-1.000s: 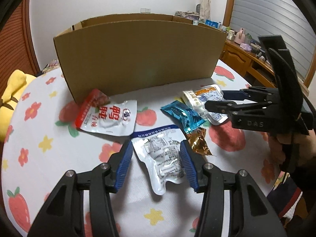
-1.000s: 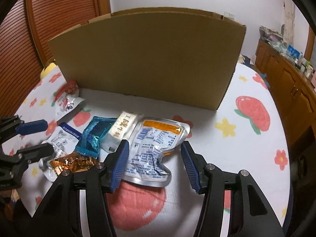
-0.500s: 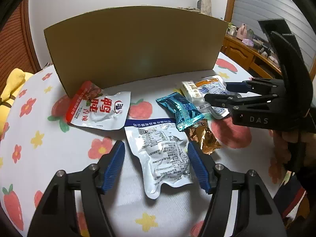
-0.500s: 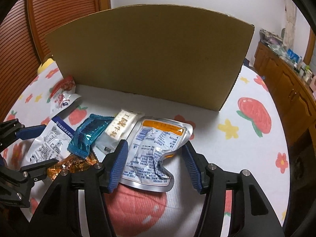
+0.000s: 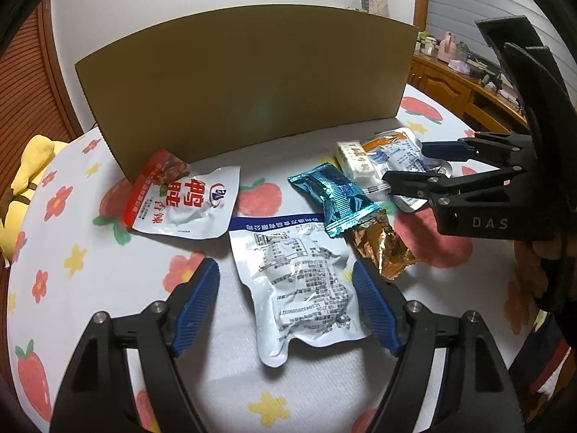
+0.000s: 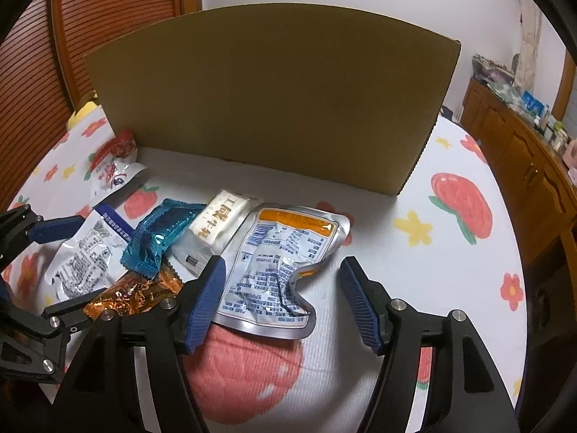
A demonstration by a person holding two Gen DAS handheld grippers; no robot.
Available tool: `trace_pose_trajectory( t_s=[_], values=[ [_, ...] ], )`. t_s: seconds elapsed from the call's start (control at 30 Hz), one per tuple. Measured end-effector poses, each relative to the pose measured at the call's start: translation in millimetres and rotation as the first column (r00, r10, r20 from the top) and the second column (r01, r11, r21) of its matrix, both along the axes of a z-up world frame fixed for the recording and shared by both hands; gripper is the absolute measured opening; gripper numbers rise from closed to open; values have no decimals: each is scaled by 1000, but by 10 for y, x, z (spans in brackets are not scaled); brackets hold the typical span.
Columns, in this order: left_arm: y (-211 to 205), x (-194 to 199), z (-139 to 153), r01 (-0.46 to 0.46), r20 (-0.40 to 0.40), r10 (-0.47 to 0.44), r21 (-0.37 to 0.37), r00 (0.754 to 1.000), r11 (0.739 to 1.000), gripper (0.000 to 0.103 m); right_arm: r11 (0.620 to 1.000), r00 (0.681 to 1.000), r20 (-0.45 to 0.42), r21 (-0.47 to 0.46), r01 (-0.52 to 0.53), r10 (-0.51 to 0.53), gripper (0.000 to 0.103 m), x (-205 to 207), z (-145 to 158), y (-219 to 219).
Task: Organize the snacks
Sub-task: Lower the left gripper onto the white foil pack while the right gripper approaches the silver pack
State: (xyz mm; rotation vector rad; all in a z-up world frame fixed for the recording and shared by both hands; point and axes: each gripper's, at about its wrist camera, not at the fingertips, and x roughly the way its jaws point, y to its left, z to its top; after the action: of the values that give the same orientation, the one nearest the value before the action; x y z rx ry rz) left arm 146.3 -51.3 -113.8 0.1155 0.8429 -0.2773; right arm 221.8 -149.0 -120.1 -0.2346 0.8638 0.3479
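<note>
Several snack packets lie on the table in front of a cardboard box (image 5: pixel 245 86). My left gripper (image 5: pixel 286 288) is open and straddles a white and blue pouch (image 5: pixel 299 281). Beyond it lie a red and white pouch (image 5: pixel 180 198), a teal wrapper (image 5: pixel 335 195) and a gold foil wrapper (image 5: pixel 382 245). My right gripper (image 6: pixel 283 281) is open around a silver pouch with an orange band (image 6: pixel 281 263). A cream bar (image 6: pixel 220 220) lies left of that pouch. The right gripper also shows in the left wrist view (image 5: pixel 404 164).
The tablecloth (image 6: pixel 450 238) is white with strawberries and flowers. A wooden cabinet (image 6: pixel 530 151) with clutter stands to the right. A yellow plush (image 5: pixel 25 176) sits at the table's left edge. A wooden slatted door (image 6: pixel 101 18) is behind the box.
Both grippers have dropped lower and closer to the packets. The box's open top has gone out of sight behind its front wall. Both stay open.
</note>
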Motion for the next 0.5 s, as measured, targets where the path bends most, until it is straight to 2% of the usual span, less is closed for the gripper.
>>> trace_pose_trajectory(
  t_s=[0.33,0.4,0.47,0.5],
  values=[
    [-48,63,6,11,-12,-11,4,1000,1000,78,1000,1000,-4,0,11,-11,74,19,-9,-12],
    [-56,73,8,20,-10,-20,0,1000,1000,74,1000,1000,-3,0,12,-12,74,21,-7,-16],
    [-72,58,17,30,-6,-30,0,1000,1000,64,1000,1000,-3,0,12,-12,75,20,-7,-13],
    [-79,51,20,30,-7,-30,3,1000,1000,64,1000,1000,-4,-1,12,-12,75,20,-7,-12]
  ],
)
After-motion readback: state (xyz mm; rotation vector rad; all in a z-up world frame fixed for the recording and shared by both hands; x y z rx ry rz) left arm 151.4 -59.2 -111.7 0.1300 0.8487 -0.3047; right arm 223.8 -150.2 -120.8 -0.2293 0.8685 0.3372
